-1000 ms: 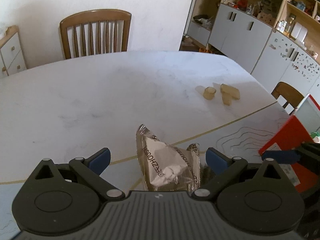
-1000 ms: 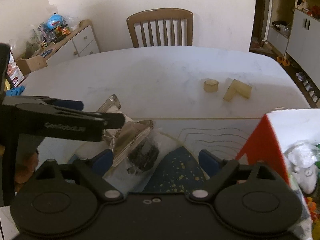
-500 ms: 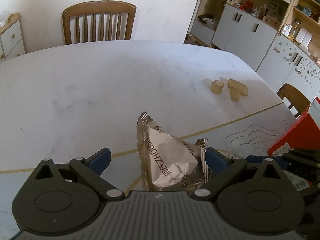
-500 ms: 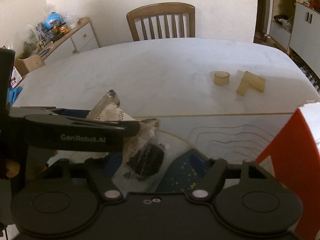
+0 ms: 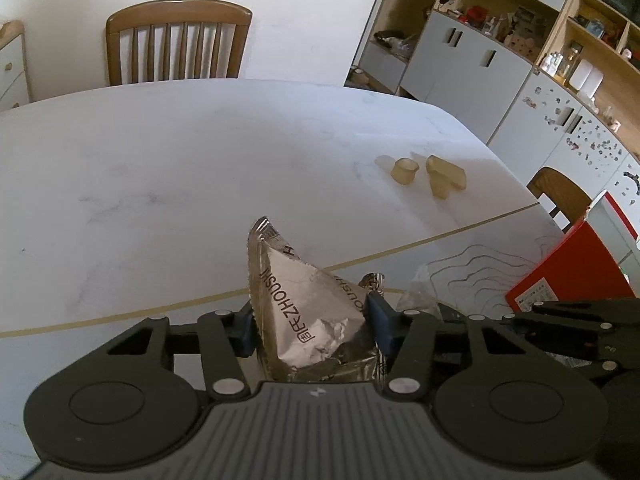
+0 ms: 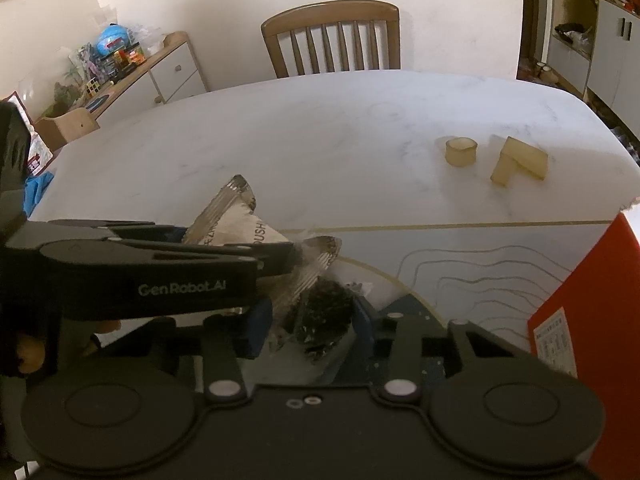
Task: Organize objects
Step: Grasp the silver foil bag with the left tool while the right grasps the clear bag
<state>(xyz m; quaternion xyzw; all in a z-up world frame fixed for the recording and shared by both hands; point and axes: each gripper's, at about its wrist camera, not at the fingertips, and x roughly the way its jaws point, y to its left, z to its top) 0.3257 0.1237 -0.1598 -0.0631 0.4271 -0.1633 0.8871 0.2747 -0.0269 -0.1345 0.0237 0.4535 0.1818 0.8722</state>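
My left gripper [image 5: 312,326] is shut on a crinkled silver foil packet [image 5: 304,312] with black lettering, held just above the white marble table [image 5: 160,184]. The packet also shows in the right wrist view [image 6: 236,224], with the left gripper across it. My right gripper [image 6: 308,320] is shut on a clear plastic bag with dark contents [image 6: 324,316], right beside the foil packet. The right gripper appears at the right edge of the left wrist view.
A red and white box [image 6: 592,320] stands at the right, also in the left wrist view [image 5: 572,264]. A tan cylinder [image 6: 461,151] and an L-shaped tan block [image 6: 520,160] lie farther back on the table. A wooden chair [image 6: 336,40] stands behind the table; cabinets line the right wall.
Both grippers have gone from open to shut: the left onto the foil packet, the right onto the clear bag. Both views have shifted slightly.
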